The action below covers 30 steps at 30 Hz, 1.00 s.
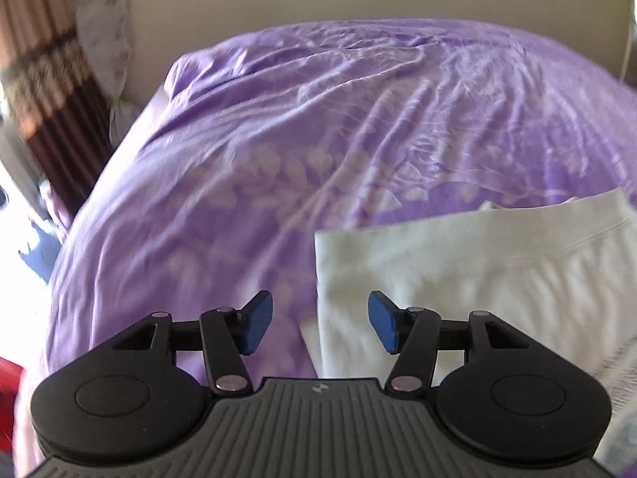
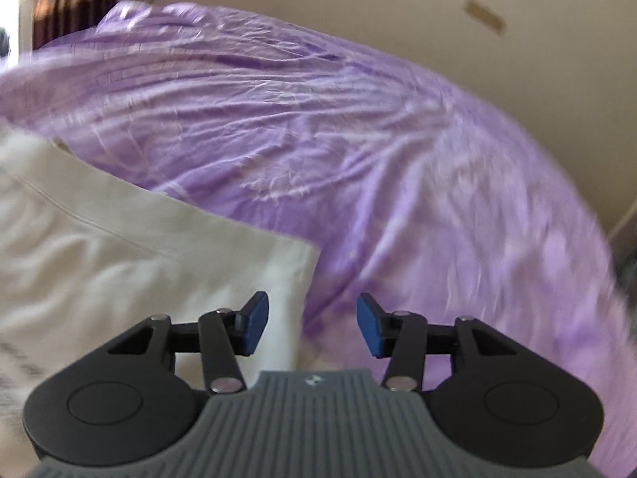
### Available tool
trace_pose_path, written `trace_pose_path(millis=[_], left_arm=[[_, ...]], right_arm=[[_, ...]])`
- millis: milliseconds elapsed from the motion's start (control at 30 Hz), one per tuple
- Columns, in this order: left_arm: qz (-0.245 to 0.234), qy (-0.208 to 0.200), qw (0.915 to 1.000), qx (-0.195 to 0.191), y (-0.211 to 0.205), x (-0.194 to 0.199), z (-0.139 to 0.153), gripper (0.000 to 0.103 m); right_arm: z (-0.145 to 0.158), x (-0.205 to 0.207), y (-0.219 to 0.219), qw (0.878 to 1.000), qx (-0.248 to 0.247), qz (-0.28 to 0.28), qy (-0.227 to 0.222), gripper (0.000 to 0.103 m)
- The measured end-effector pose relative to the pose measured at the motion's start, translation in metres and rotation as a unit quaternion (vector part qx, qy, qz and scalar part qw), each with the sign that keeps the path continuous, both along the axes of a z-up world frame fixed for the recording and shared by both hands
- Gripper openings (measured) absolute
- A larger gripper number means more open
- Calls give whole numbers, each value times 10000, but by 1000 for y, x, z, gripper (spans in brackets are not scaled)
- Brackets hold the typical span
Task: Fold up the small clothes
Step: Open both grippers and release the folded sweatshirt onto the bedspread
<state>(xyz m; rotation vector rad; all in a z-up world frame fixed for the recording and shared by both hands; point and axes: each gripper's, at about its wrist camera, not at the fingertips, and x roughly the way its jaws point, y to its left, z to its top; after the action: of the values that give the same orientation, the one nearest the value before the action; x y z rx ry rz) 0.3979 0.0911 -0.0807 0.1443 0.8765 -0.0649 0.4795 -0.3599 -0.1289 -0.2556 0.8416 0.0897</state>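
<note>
Hovering with both grippers' fingers [image 1: 258, 328] spread, holding nothing; white garment [image 1: 458, 279] on bed [image 1: 239, 159] could unfold if brushed.

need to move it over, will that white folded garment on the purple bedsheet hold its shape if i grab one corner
Probably not. The white garment looks like thin soft fabric with wrinkles and a stitched hem, so it would likely droop and unfold from one corner. It seems light. Pushed, it may bunch on the creased purple bedsheet rather than slide.

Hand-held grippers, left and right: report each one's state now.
Left hand-held gripper: open, empty, above the folded white cotton garment.
Right hand-held gripper: open, empty.
</note>
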Motion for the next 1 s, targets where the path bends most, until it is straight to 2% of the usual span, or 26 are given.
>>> trace_pose_path(millis=[100, 167, 233, 367, 467, 633, 733, 767, 833, 867, 900, 933, 1000], left_arm=[[153, 93, 9990, -407, 12, -29, 10, 65], [206, 176, 9972, -698, 19, -47, 15, 65], [261, 187, 9956, -875, 23, -68, 17, 65], [352, 229, 9950, -903, 29, -101, 12, 66], [578, 372, 9906, -1181, 39, -118, 3, 66], [958, 497, 9823, -1532, 52, -139, -9, 68], [1268, 522, 9704, -1987, 63, -144, -19, 69], [1358, 557, 9660, -2128, 66, -144, -24, 68], [1491, 683, 9632, -2131, 66, -144, -34, 39], [1490, 707, 9669, -1947, 63, -145, -36, 17], [1395, 703, 9716, -1777, 59, -146, -36, 11], [1295, 677, 9753, -1658, 55, -146, -36, 9], [1225, 703, 9805, -1367, 48, -146, -37, 2]], right_arm=[[11, -32, -19, 9940, 997, -301, 331, 45], [15, -54, -27, 9881, 1397, -436, 476, 44], [17, -80, -32, 9836, 1625, -568, 543, 44], [16, -125, -43, 9755, 1930, -891, 570, 43], [8, -151, -58, 9664, 2156, -1251, 630, 43], [-19, -176, -87, 9311, 3003, -1856, 923, 36], [-28, -186, -91, 9103, 3484, -2044, 902, 24], [-30, -188, -92, 9042, 3622, -2088, 874, 16], [-35, -195, -92, 8959, 3773, -2200, 815, 6], [-35, -198, -92, 8965, 3739, -2259, 744, 4], [-31, -203, -93, 8965, 3737, -2299, 612, 4], [-26, -208, -92, 8975, 3750, -2274, 470, 3], [-16, -210, -87, 9102, 3508, -2179, 336, 2]])
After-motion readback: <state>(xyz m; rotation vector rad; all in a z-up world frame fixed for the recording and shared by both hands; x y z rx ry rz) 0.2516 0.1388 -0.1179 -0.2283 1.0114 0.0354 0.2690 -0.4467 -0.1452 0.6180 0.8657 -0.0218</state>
